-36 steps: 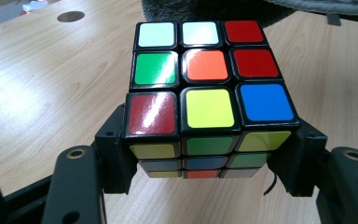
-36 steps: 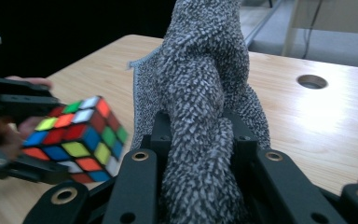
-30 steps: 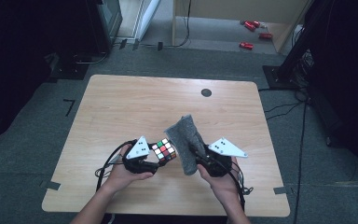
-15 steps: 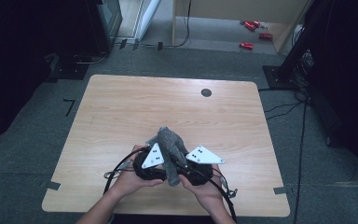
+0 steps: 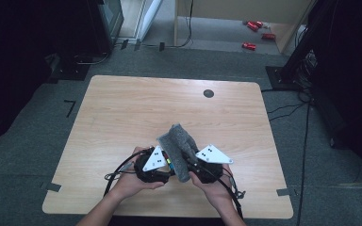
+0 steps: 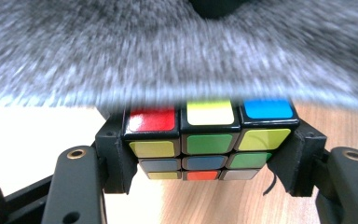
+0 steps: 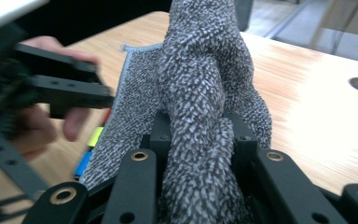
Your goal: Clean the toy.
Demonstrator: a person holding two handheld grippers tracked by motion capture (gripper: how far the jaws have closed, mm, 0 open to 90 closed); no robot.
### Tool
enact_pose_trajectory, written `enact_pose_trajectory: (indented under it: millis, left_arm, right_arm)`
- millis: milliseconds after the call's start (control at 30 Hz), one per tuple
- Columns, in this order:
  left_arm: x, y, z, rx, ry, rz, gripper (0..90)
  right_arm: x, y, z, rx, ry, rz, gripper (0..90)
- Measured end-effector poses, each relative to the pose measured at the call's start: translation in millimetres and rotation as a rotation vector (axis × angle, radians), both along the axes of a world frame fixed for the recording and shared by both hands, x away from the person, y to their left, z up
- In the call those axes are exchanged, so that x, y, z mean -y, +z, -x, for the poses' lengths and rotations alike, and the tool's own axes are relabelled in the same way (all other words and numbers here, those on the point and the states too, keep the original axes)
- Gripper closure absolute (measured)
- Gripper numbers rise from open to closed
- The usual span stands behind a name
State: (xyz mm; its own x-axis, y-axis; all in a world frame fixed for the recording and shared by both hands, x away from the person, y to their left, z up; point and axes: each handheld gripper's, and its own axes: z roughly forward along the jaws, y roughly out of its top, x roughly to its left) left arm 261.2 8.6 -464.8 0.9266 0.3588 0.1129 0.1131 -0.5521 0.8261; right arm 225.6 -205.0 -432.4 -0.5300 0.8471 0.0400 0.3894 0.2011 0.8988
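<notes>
The left gripper (image 6: 209, 154) pinches a puzzle cube (image 6: 208, 140) by its two side faces, low in the middle of the left gripper view. The right gripper (image 7: 198, 154) is clamped on a bunched fold of grey cloth (image 7: 200, 93), which stands up the centre of the right gripper view. In the high view both sit at the lower middle of the frame, above the tabletop (image 5: 122, 108), with the cloth (image 5: 179, 146) draped over the cube between them.

Risks, as I judge them: the pads hold only the cube's lower layers, so a hard rub could twist the top layer or push the cube out. The bunched cloth could also slide through its clamp or snag a jaw.

The cloth's long axis runs from the gripper towards the frame's upper left in the high view, loose end outward. The cube has no long axis; its red, yellow and blue row faces the cloth.
</notes>
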Motion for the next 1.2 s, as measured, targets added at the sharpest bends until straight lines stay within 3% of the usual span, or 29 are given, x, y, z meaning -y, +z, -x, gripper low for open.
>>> enact_pose_trajectory:
  millis: [67,200,367,533,800,1000,1100,1200]
  left_arm:
    - [-0.5,1.0,-0.7,0.001,0.001,0.001,34.8]
    - [-1.6,-1.3,-3.1,-0.008,0.017,-0.018,34.7]
    - [-0.4,1.2,-2.2,-0.019,0.019,0.005,34.7]
    - [5.0,-0.7,0.2,-0.004,0.026,0.000,34.8]
    - [5.3,-3.0,0.3,0.000,0.018,-0.017,34.8]
    - [3.1,-7.6,-4.4,-0.005,0.036,-0.012,34.8]
    - [4.3,-8.0,-5.0,0.011,0.053,-0.029,34.8]
    - [6.0,-8.7,-3.5,0.011,0.048,-0.033,34.8]
  right_arm:
    - [6.6,-0.6,-2.0,-0.005,-0.027,0.005,71.3]
    - [12.9,5.9,0.0,0.007,-0.047,-0.047,71.4]
    - [-12.4,10.0,12.6,0.037,0.039,-0.031,71.3]
    - [-27.5,1.4,17.9,0.043,0.093,-0.010,71.2]
    - [-16.6,-4.2,10.3,0.054,0.058,0.013,71.1]
    - [1.4,-10.4,-1.5,0.022,-0.012,0.001,71.1]
    - [7.7,-7.2,-1.1,0.005,-0.029,-0.037,71.0]
    - [2.7,-0.1,4.9,0.013,0.000,-0.071,71.0]
